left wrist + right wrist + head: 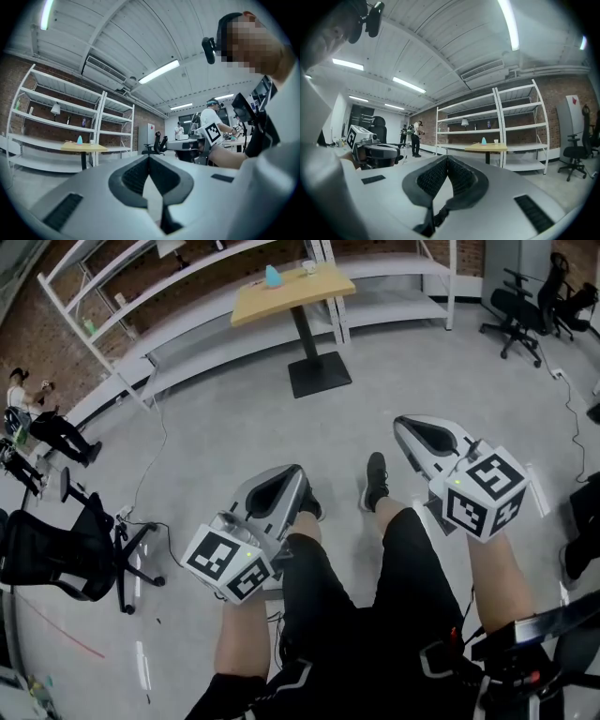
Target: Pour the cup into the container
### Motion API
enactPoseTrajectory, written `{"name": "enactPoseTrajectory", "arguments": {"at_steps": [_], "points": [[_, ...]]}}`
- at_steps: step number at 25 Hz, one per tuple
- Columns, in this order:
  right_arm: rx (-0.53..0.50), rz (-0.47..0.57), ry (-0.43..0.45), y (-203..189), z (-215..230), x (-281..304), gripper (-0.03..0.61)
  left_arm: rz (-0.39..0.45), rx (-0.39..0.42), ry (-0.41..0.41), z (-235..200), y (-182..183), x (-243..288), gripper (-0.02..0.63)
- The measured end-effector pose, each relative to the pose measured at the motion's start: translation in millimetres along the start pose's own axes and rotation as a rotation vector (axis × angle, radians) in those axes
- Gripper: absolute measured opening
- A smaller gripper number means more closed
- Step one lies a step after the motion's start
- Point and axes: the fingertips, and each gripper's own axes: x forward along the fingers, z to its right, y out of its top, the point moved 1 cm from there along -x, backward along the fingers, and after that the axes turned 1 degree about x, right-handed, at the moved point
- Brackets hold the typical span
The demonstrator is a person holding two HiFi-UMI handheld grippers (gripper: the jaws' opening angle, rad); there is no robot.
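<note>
A small white cup [309, 267] and a light-blue vessel [273, 277] stand on a wooden pedestal table [300, 292] far ahead across the floor. Both show small in the right gripper view, the cup [496, 141] to the right of the blue vessel [483, 140], and the blue vessel [79, 139] also shows in the left gripper view. My left gripper [298, 471] and right gripper [401, 423] hover over the person's legs, well short of the table. Each one, left gripper [150, 157] and right gripper [447, 158], is shut with nothing between its pads.
White metal shelving [141, 306] lines the brick wall behind the table. Black office chairs stand at the left [56, 554] and the far right [525, 310]. Cables [155, 465] trail on the grey floor. A person [42, 423] is at the left edge.
</note>
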Motion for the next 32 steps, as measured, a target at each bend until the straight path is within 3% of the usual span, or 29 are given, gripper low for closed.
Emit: {"name": "enactPoseTrajectory", "arguments": {"at_steps": [5, 13, 22, 32], "points": [[0.016, -0.001, 0.006, -10, -57, -70, 0.002, -0.003, 0.005, 0.01, 67, 3, -55, 0.002], [0.02, 0.014, -0.007, -7, -107, -155, 0.002, 0.015, 0.02, -0.002, 145, 15, -115, 0.002], [0.031, 0.016, -0.049, -11, -118, -187, 0.002, 0.02, 0.008, 0.013, 167, 13, -136, 0.002], [0.025, 0.014, -0.064, -14, -115, -188, 0.002, 0.007, -0.013, 0.02, 161, 5, -128, 0.002]]}}
